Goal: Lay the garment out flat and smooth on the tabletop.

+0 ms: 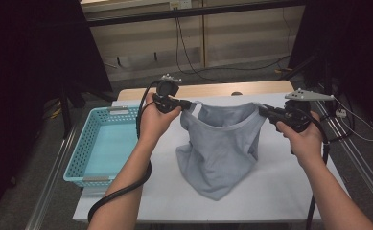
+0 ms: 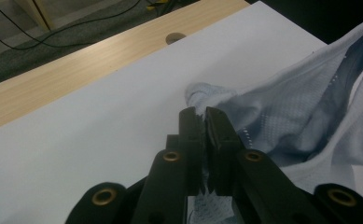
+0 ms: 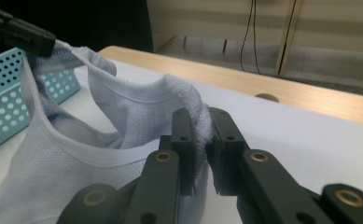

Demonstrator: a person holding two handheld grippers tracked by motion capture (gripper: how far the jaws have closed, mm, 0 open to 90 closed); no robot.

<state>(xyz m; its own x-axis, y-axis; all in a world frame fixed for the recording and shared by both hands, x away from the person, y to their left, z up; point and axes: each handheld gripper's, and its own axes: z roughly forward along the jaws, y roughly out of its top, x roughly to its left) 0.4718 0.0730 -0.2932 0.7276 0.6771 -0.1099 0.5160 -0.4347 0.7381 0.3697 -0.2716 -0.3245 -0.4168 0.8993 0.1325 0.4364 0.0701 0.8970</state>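
A pale grey-blue mesh shirt (image 1: 220, 153) hangs between both grippers above the white table top (image 1: 280, 187), its lower part resting crumpled on the surface. My left gripper (image 1: 186, 104) is shut on one shoulder of the shirt (image 2: 263, 121); fabric is pinched between its black jaws, with the gripper (image 2: 203, 116) pointing across the table. My right gripper (image 1: 265, 111) is shut on the other shoulder, where a fold of the shirt (image 3: 137, 107) bunches between its jaws at the gripper (image 3: 200, 122). The neckline sags open between them.
A light blue plastic basket (image 1: 86, 158) stands empty at the table's left side, also seen as the basket (image 3: 2, 102) behind the shirt. A wooden strip (image 1: 222, 89) with a round hole runs along the far edge. Cables trail on the floor beyond.
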